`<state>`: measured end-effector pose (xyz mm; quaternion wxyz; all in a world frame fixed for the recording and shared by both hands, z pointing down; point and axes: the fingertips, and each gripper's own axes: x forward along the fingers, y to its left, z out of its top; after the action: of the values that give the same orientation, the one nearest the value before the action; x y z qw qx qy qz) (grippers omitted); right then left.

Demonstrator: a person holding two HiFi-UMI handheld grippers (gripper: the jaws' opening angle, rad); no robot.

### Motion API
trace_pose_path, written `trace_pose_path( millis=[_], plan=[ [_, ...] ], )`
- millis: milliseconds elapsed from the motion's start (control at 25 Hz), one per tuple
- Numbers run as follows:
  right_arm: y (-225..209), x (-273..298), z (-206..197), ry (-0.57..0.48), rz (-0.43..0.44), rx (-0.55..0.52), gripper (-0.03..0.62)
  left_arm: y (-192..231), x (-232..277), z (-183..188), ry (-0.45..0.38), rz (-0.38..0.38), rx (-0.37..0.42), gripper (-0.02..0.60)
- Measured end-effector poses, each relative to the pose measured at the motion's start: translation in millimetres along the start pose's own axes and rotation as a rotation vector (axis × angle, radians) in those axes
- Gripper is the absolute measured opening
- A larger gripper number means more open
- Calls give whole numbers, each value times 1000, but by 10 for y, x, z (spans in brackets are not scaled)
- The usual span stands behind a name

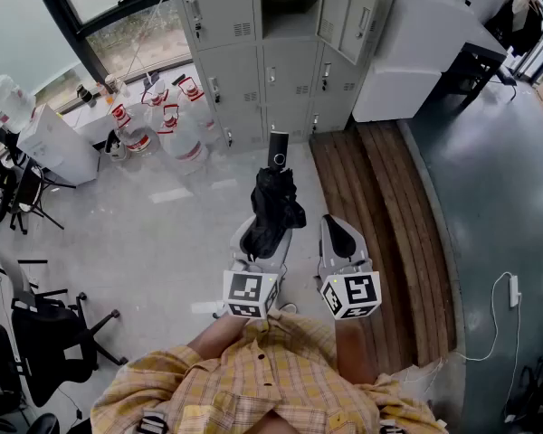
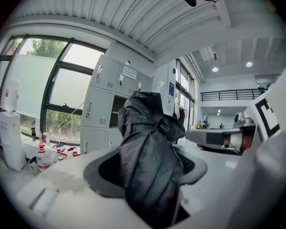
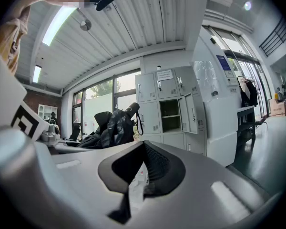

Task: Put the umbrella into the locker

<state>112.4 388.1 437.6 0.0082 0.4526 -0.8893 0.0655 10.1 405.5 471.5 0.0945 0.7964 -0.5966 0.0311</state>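
Grey steel lockers [image 1: 281,70] fill the far wall, and one upper compartment [image 1: 290,7] stands open with its door [image 1: 357,12] swung out to the right. The person is well back from it, so the step in hand looks like the carry across the floor.

The black folded umbrella [image 1: 273,202] is out in front, clamped around its bunched fabric by the left gripper [image 1: 261,242], with the handle [image 1: 278,147] leading towards the lockers. The right gripper [image 1: 342,240] hangs just beside it, jaws together on nothing.

To my eye the hold is on soft cloth and not on the shaft, so the umbrella could slip or droop. I'd keep that clamp firm and walk steadily, without swinging. On the approach, lift the handle end to the level of the open shelf and go in straight, keeping left of the open door. The wrist loop [image 3: 139,120] dangling off the handle could catch on the door edge or the frame. The free right gripper could steady the front end if it sags.
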Motion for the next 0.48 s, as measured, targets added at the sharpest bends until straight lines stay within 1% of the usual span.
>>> trace_pose_path(
  millis=[200, 480],
  plan=[
    [-51, 86, -45, 1, -11, 6, -2, 65, 87, 9, -3, 1, -5, 264],
    [-180, 567, 66, -21, 3, 66, -2, 439, 473, 163, 0, 10, -11, 264]
  ],
)
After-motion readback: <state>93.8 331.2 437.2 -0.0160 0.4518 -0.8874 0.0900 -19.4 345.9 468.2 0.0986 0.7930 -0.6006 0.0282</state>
